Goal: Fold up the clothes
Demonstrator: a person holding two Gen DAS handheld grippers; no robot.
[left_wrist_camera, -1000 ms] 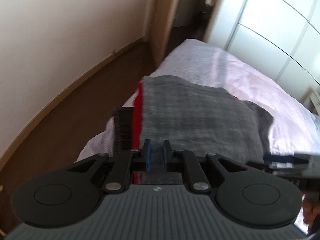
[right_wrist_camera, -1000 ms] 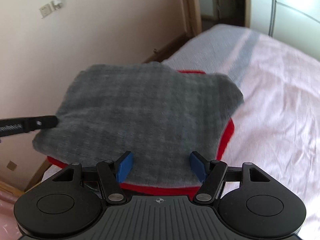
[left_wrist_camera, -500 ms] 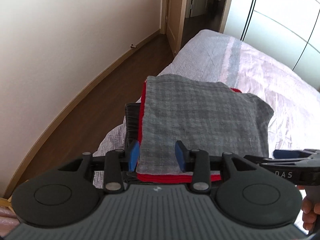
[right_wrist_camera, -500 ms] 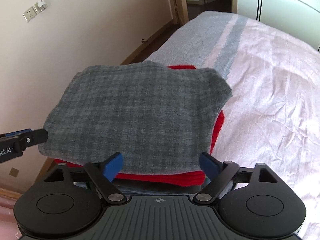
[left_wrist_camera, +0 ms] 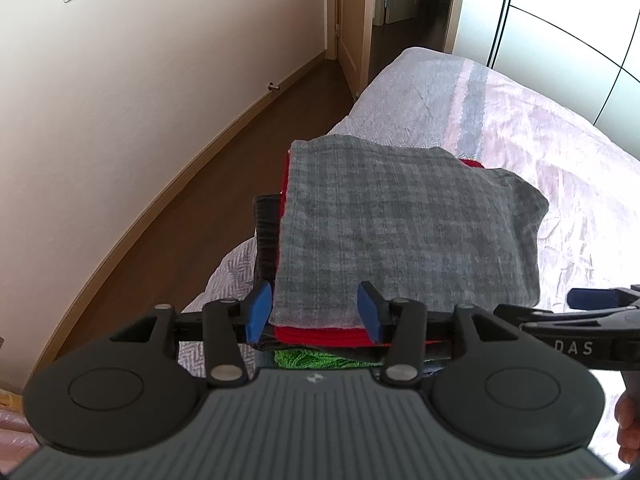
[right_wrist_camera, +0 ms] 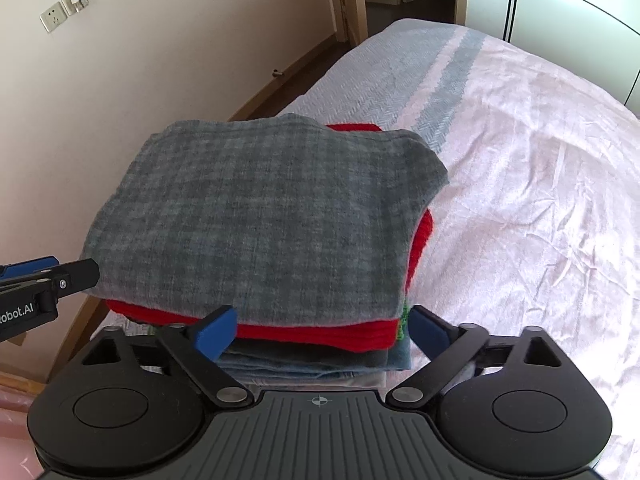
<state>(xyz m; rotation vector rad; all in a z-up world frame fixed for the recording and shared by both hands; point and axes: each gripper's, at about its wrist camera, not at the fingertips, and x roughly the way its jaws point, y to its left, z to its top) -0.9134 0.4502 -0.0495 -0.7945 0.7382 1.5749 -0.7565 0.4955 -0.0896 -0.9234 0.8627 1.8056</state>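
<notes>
L tool (left_wrist_camera: 314, 316) opening, empty | R tool (right_wrist_camera: 322, 330) opening, empty | grey cloth (right_wrist_camera: 260, 220) atop stack, prob. folded

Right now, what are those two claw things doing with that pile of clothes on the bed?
A person holds a claw in each hand over a stack of folded clothes on the bed. The grey checked garment lies folded on top, above a red one. Both the left claw and the right claw are opening, and neither pinches any cloth. The grey piece looks just set down.
</notes>
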